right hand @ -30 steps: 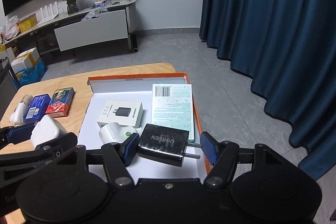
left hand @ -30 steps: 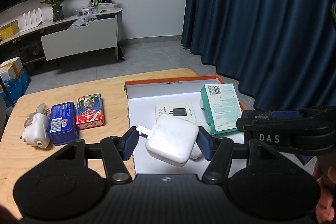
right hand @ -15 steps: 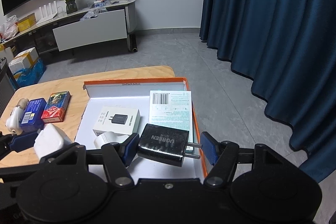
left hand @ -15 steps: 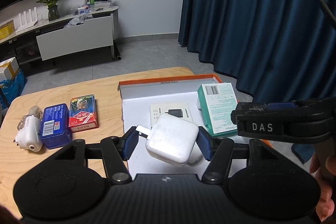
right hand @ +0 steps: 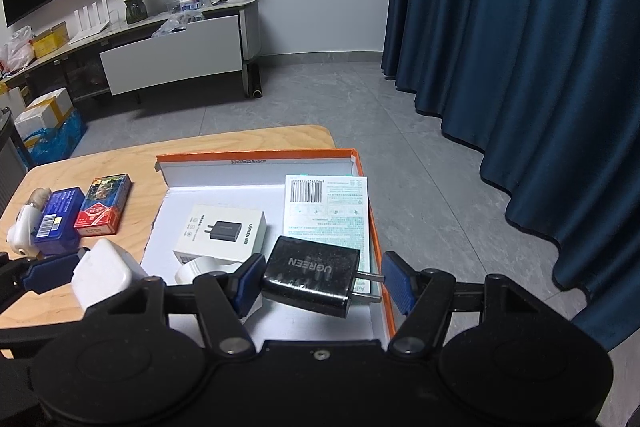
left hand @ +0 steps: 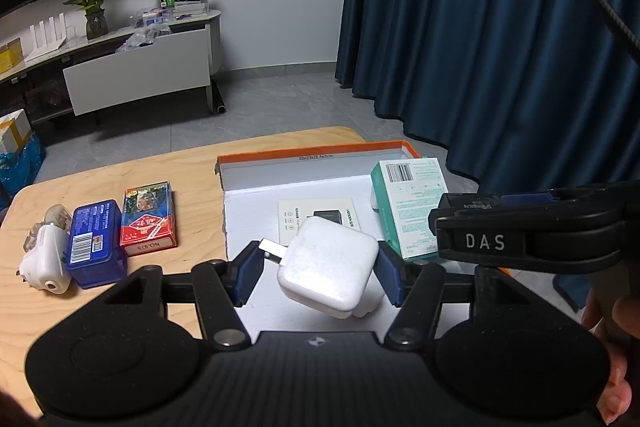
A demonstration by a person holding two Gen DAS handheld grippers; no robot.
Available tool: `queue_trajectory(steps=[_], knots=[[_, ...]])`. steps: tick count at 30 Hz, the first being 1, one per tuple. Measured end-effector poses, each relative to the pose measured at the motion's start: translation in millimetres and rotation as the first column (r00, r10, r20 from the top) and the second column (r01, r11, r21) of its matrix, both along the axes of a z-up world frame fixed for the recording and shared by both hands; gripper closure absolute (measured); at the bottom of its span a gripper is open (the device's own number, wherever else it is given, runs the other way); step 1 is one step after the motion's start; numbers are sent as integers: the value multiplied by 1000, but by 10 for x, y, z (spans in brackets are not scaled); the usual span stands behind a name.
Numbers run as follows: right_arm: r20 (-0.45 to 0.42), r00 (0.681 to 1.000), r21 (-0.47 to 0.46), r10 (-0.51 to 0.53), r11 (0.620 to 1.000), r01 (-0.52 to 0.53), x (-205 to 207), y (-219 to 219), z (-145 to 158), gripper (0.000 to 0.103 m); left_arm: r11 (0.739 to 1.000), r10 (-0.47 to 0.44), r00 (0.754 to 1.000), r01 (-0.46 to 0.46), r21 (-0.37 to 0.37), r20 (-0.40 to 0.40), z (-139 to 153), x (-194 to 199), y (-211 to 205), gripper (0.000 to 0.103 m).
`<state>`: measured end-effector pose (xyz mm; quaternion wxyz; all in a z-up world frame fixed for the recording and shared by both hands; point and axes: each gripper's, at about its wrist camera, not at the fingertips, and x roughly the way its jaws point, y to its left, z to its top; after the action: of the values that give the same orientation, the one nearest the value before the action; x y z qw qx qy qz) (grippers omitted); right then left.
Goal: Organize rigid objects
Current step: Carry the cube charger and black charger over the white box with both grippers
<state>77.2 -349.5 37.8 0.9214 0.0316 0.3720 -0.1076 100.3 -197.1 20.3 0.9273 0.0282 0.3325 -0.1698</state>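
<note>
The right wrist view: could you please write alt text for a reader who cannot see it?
The right gripper holds a black UGREEN charger above an open orange-rimmed box on a wooden table. Inside the box lie a white charger carton and a green-edged carton. At left, the left gripper holds a white charger.

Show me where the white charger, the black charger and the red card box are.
white charger (left hand: 332, 267), left wrist view, its top face.
black charger (right hand: 312, 273), right wrist view, its lettered face.
red card box (left hand: 149, 219), left wrist view, its printed top.
</note>
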Motion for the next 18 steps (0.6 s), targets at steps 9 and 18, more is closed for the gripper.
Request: queue_trajectory(steps=[9, 18], knots=[[1, 1000, 0, 0, 1000, 0, 15, -6, 1, 26, 1000, 1, 1000, -1, -1, 0, -4, -5, 6, 42], [0, 1000, -1, -1, 1000, 1, 59, 0, -57, 26, 1000, -2, 1000, 2, -2, 2, 4, -23, -9, 42]])
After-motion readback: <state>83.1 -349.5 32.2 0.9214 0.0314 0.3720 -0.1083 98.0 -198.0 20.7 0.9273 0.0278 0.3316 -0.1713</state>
